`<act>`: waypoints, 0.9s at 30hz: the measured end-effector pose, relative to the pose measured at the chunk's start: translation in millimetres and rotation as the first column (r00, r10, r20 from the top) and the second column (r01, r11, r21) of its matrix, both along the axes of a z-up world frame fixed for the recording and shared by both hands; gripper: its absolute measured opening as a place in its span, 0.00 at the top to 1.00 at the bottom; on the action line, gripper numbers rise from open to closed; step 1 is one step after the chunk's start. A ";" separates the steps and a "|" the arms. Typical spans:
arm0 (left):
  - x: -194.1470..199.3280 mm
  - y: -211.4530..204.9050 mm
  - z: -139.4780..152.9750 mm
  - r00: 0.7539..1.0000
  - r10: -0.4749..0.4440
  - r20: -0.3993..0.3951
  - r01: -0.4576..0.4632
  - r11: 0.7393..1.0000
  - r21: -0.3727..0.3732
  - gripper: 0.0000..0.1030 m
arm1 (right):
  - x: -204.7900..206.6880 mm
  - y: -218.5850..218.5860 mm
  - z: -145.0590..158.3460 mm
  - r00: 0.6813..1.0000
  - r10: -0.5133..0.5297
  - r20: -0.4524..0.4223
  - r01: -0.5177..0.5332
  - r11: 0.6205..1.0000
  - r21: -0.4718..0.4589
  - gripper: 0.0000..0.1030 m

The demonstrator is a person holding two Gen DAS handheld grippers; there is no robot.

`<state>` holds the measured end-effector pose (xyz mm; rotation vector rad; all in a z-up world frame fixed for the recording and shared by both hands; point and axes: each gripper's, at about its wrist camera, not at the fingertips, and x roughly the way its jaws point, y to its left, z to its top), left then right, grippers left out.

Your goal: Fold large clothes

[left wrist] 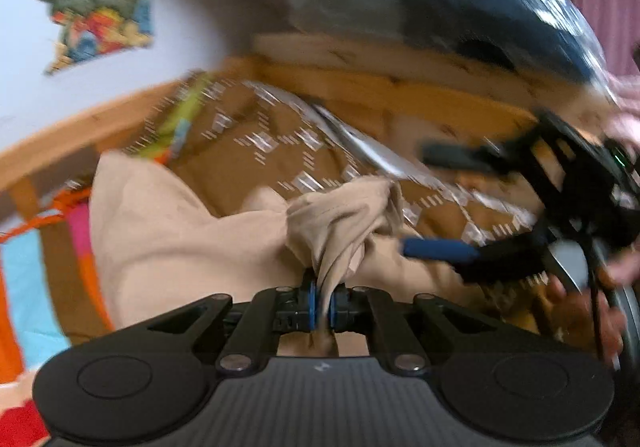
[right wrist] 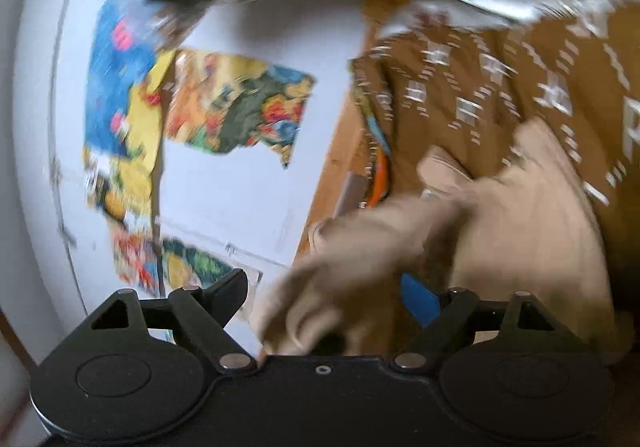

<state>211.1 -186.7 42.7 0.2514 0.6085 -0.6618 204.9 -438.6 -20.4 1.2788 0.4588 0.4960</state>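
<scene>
Beige garment [left wrist: 168, 231] pinched in left tongs [left wrist: 323, 305], right tongs [left wrist: 436, 207] spread

The garment [left wrist: 180, 231] lies on the bedspread [left wrist: 248, 151], before the wooden rail [left wrist: 360, 87].

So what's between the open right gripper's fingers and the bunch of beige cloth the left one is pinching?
In the left wrist view, only brown patterned bedspread separates the right gripper from the beige garment.

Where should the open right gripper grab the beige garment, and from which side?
Take the bunched loose edge of the beige garment, just above the fold the left gripper pinches. Bring the right gripper in sideways from the right: that ridge stands up off the brown bedspread, so the fingers can straddle it.
</scene>
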 end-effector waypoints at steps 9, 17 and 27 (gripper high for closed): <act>-26.5 -16.1 -42.4 0.980 -0.200 0.023 0.198 0.979 0.049 0.95 | 6.9 -3.6 -9.5 0.989 -0.119 -0.085 0.090 0.954 -0.285 0.70; -35.4 -32.0 -32.6 0.961 -0.271 0.049 0.273 0.961 -0.041 0.95 | -20.5 11.1 47.6 0.979 -0.164 0.124 0.205 0.732 -0.650 0.94; -9.4 -43.0 -94.3 0.953 -0.291 -0.082 0.290 0.957 -0.033 0.93 | 2.0 10.4 -3.1 0.975 -0.209 -0.070 0.046 0.503 -0.863 0.91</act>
